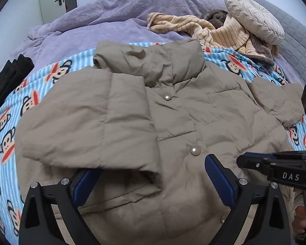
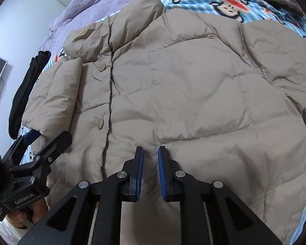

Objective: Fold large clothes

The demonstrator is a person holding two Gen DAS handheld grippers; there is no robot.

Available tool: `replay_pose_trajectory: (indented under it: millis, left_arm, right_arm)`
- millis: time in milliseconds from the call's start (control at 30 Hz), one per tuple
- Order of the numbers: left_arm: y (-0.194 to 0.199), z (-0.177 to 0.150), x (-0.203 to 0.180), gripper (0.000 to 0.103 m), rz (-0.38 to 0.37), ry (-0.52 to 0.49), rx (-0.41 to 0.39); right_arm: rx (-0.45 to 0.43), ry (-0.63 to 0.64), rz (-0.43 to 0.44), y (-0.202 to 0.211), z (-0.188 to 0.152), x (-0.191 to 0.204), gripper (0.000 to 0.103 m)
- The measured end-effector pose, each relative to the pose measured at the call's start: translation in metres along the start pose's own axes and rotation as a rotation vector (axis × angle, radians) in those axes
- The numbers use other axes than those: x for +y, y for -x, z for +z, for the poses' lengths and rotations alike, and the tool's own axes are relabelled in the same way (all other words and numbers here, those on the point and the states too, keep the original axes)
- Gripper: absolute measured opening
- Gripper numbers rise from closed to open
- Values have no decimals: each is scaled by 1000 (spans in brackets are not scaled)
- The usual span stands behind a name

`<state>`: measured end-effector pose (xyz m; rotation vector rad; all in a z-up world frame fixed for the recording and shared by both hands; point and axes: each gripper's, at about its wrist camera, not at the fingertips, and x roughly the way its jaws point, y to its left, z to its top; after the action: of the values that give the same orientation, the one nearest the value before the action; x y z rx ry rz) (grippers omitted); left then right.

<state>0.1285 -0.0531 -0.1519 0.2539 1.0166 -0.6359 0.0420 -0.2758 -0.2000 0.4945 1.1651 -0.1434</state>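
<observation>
A beige quilted puffer jacket [image 1: 173,112] lies front-up on a blue striped monkey-print blanket [image 1: 6,126] covering the bed, one sleeve [image 1: 104,122] folded across its chest toward 3 o'clock. The left tongs [image 1: 153,175] are spread wide around that sleeve's cuff at 6 o'clock without pinching it. The right tongs [image 2: 150,163] hover over the jacket's hem, nearly pressed together with a narrow gap, holding nothing.

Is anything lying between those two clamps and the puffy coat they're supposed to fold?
Nothing visible. The coat lies spread on the monkey blanket. The left gripper stands wide open right at the folded-in sleeve; the right gripper, nearly closed, hovers over the coat's front. The black garment and striped clothes lie off to the sides.
</observation>
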Motion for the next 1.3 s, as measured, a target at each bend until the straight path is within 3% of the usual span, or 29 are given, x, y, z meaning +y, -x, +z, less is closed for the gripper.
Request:
replay_pose_trajectory:
  millis: [133, 167, 200, 267, 400, 500, 567, 633, 700, 833, 967, 1067, 1167, 1233, 1300]
  left_arm:
    - [32, -13, 40, 99, 61, 88, -45]
    - [41, -17, 57, 99, 102, 128, -63]
    - [45, -20, 71, 99, 129, 160, -67]
    - [47, -29, 109, 99, 186, 243, -48]
    - [27, -59, 169, 99, 312, 384, 43]
    - [15, -81, 186, 99, 286, 461, 73]
    - [12, -85, 184, 99, 295, 446, 63]
    - [9, -87, 179, 99, 320, 418, 54]
    - [7, -87, 177, 99, 326, 412, 52]
    - [8, -85, 177, 99, 319, 411, 48]
    - [8, -82, 174, 99, 320, 410, 46]
    - [11, -78, 175, 98, 316, 410, 65]
    - [36, -66, 181, 82, 319, 435, -4]
    - [48, -53, 187, 82, 325, 434, -53]
    - [49, -36, 191, 82, 312, 412, -76]
  right_arm:
    - [-30, 96, -8, 14, 1, 32, 18]
    - [-46, 143, -8, 17, 2, 47, 27]
    - [-61, 186, -9, 20, 4, 60, 52]
    - [-119, 290, -12, 24, 5, 95, 86]
    - [-174, 523, -46, 10, 1, 168, 86]
    - [-190, 677, -146, -14, -8, 204, 86]
    - [-218, 764, -205, -31, -10, 218, 86]
    - [-238, 771, -231, -36, -7, 217, 84]
    - [-274, 684, -234, -28, 8, 206, 84]
    - [-339, 358, -195, 3, 40, 145, 85]
    - [-252, 12, -135, 11, 48, 53, 85]
    - [-203, -133, -129, 17, 35, 7, 85]
    - [-209, -168, -105, 31, 24, -11, 84]
    - [-248, -129, -96, 45, 22, -10, 69]
    - [-253, -54, -76, 48, 30, 3, 32]
